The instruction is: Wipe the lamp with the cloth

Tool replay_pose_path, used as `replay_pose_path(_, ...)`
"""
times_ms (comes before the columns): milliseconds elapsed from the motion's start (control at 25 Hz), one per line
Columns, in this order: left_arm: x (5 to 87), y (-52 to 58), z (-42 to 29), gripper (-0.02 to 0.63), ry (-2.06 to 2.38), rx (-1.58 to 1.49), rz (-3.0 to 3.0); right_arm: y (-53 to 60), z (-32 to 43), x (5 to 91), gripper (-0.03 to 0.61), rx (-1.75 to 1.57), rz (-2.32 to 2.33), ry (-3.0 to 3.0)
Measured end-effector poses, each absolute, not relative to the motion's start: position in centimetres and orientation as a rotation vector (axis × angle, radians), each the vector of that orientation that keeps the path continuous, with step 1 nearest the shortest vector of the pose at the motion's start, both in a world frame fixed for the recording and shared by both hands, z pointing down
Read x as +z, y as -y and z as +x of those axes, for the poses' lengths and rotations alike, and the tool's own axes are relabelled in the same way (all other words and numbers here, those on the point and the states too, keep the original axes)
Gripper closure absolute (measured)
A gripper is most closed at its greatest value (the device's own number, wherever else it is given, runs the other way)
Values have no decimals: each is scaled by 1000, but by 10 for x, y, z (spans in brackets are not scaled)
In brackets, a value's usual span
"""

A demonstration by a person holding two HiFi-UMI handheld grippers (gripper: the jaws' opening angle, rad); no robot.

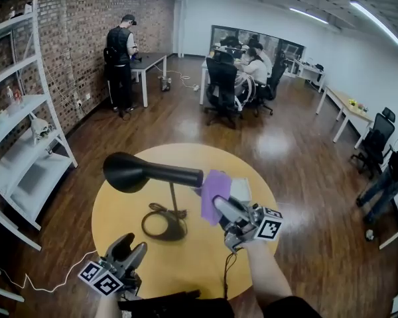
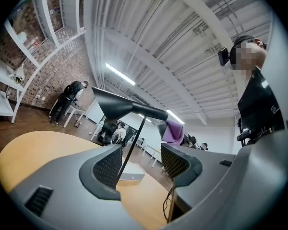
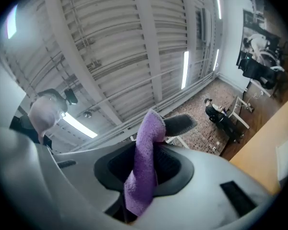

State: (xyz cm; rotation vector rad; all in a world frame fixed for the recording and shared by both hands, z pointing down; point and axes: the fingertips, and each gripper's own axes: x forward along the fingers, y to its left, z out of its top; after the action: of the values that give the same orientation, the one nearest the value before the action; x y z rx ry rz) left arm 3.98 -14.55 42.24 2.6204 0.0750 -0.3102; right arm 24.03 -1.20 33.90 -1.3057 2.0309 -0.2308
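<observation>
So it's a round table (image 1: 179, 260) with a light yellowish wood top, sitting on a glossy dark plank floor (image 1: 305, 171). Not much on it, really. The black lamp (image 1: 152, 172) stands a bit left of the middle on a round dark base (image 1: 164, 225), and its cord (image 1: 158, 208) is looped right beside the base. Off to the right, toward the far side, there's a flat white box (image 1: 241, 189), partly covered in the head view, so can't tell what it is. A thin dark cable (image 1: 226, 270) runs across the top to the near edge. Rest of the surface is just bare wood.
</observation>
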Motion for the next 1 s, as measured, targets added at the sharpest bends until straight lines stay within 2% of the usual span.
replay_pose_path(160, 422, 153, 44, 373, -138, -294, 2648, 15, 244, 345, 482, -209, -1405, -1937)
replay_pose_path(360, 425, 178, 46, 373, -236, -285, 2610, 77, 207, 370, 482, -198, -1759, -1980)
replay_pose_path(640, 429, 212, 44, 373, -371, -199, 2586, 121, 208, 365, 474, 266, -2525, -1758)
replay_pose_path(1000, 426, 234, 55, 373, -470, -221, 2584, 110, 202, 382, 474, 230, -2634, -1541)
